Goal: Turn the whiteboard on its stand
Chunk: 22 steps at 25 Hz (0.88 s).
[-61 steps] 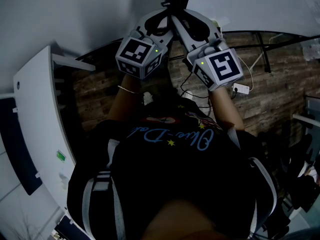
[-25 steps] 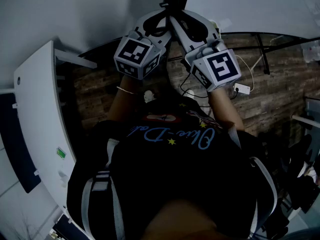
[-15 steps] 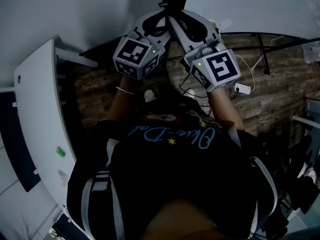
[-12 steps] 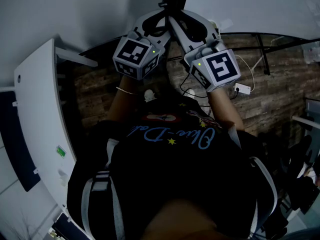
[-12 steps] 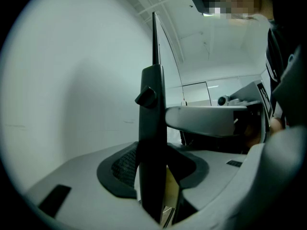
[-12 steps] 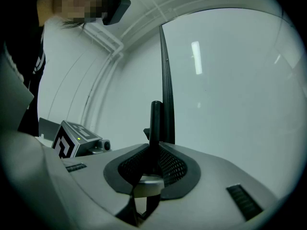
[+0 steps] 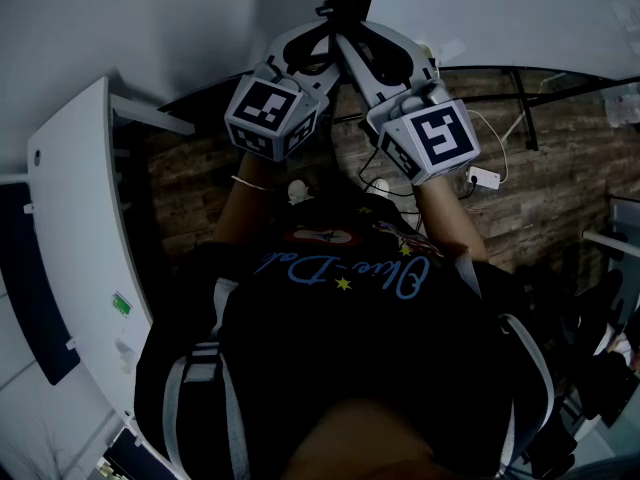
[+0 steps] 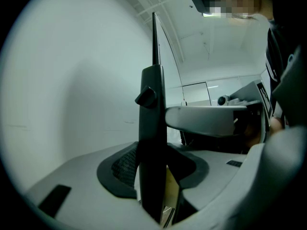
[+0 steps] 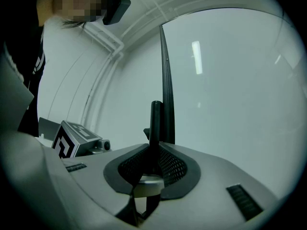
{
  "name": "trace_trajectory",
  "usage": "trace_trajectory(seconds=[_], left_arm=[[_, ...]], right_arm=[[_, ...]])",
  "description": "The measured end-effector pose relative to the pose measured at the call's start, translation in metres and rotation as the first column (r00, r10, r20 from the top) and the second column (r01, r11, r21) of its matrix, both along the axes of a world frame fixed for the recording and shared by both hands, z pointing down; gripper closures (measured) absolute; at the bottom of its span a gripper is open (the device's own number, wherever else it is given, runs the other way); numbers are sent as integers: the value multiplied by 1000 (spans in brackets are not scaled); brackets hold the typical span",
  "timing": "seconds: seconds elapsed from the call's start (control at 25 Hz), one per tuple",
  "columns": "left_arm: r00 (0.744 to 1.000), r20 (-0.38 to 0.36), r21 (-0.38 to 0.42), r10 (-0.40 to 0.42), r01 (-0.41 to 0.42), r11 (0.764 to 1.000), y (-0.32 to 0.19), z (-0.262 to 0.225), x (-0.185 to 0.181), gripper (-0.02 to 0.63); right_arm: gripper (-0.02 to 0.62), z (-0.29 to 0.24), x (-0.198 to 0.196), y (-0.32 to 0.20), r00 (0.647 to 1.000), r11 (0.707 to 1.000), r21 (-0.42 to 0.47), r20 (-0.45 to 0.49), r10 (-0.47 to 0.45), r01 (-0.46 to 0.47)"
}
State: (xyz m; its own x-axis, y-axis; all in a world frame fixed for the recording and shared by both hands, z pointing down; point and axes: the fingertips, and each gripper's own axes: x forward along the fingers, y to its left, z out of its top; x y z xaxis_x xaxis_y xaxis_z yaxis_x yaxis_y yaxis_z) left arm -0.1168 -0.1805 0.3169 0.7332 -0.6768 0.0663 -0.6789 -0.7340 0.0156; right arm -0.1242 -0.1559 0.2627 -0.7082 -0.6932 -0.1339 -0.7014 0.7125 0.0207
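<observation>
My left gripper (image 7: 318, 40) and right gripper (image 7: 372, 48) both have fingers clamped on the dark edge frame (image 8: 152, 128) of the whiteboard (image 7: 480, 13), edge-on before me; grip made, turning, I judge, not yet finished.

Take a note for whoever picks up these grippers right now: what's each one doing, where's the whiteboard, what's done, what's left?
Left gripper: shut on the dark frame at the edge of the whiteboard.
Right gripper: shut on the same frame, from the other side.
Whiteboard: upright in front of the person, edge-on between the two grippers, which are raised and close together.
Done: both grips are on. How far it has turned cannot be told.
Left: swing the whiteboard round, then let go.
</observation>
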Motion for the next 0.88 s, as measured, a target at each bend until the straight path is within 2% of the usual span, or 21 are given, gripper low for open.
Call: trace_trajectory(seconds=[0.88], left_arm=[[1000, 9, 0, 8, -8, 1000, 4, -5, -1, 430]], right_arm=[[525, -5, 0, 3, 1000, 1000, -10, 10, 2, -2]])
